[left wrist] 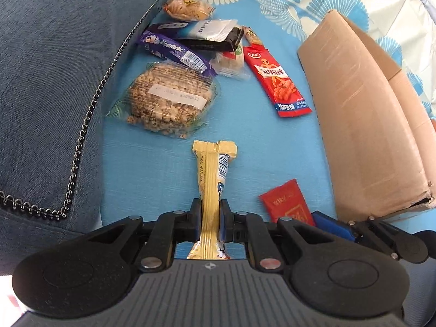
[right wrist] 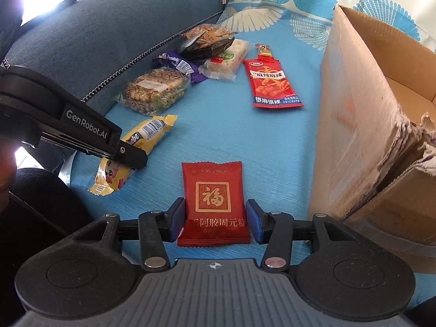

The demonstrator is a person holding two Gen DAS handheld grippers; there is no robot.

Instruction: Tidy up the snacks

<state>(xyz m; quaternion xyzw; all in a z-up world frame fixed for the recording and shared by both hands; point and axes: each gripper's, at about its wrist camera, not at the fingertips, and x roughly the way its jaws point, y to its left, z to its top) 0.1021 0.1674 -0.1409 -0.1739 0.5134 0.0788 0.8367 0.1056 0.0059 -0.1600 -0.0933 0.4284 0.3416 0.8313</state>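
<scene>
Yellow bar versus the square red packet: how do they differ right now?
The yellow bar is long and narrow; the red packet is flat and squarish. The left gripper is shut on the bar, while the right gripper straddles the packet with gaps beside both fingers. Both lie on the blue cloth.

Yellow bar (left wrist: 211, 179), red packet (right wrist: 214, 204)

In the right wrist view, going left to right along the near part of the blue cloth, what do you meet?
Left gripper shut on the yellow snack bar → red square packet between the right gripper fingers → cardboard box.
</scene>
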